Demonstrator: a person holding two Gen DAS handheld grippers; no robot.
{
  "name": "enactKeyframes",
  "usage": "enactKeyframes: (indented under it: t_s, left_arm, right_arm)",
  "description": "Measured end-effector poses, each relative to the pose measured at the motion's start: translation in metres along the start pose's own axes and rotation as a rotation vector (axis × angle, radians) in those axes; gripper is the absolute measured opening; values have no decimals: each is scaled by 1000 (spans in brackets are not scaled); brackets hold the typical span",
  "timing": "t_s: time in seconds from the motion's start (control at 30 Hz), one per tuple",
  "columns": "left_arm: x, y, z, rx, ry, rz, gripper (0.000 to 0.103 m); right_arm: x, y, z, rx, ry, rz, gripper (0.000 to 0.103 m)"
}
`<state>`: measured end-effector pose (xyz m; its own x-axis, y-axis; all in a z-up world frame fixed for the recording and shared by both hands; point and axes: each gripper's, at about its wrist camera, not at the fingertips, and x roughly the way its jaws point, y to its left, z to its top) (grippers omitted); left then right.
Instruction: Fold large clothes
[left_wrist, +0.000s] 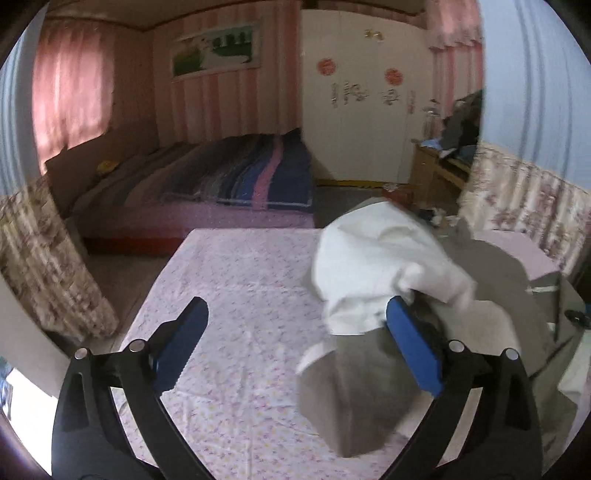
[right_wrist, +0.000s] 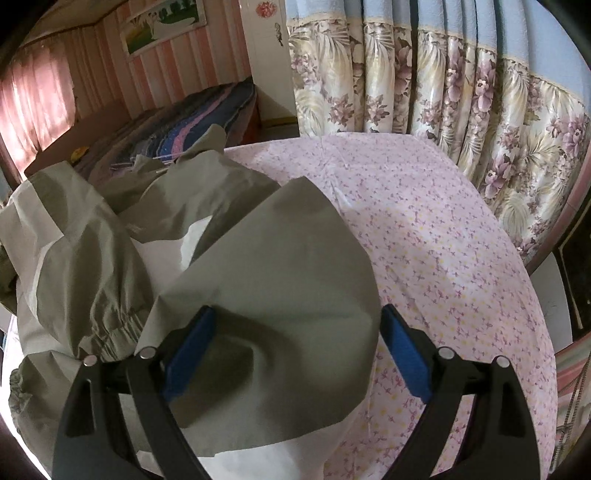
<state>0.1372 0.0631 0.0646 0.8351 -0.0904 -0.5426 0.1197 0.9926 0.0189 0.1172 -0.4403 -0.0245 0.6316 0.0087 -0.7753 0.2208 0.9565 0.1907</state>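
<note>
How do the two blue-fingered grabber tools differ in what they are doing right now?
The left gripper hangs mostly over the bare flowered sheet, with the grey-and-white jacket only at its right finger; the right gripper has a grey flap of the jacket lying between its fingers. The left looks toward a striped bed, the right toward floral curtains. Both are wide open, gripping nothing.

pink striped walls (left_wrist: 229, 107), landscape picture (left_wrist: 216, 48) up there, glowing pink curtain (left_wrist: 70, 99) on the window, striped-blanket bed (left_wrist: 236, 177), white wardrobe (left_wrist: 362, 110), floral curtains (right_wrist: 443, 92)
</note>
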Motion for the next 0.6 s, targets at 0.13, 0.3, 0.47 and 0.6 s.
enactKeyframes:
  t_s: [0.13,0.3,0.47,0.6]
  left_arm:
    - [-18,-7,13,-36,-57,-54,100]
    - [29,-37,15,57,40,-82,100]
    - [94,-54,0,107,189,-81,66]
    - [111,-63,-7,154,242,-101,19]
  right_arm:
    - [-4,-1,1,6,-9,4,90]
    - [3,3,6,-19,11,25,90]
    - [17,6,10,-25,35,66,49]
    - [19,12,15,-55,11,56,5]
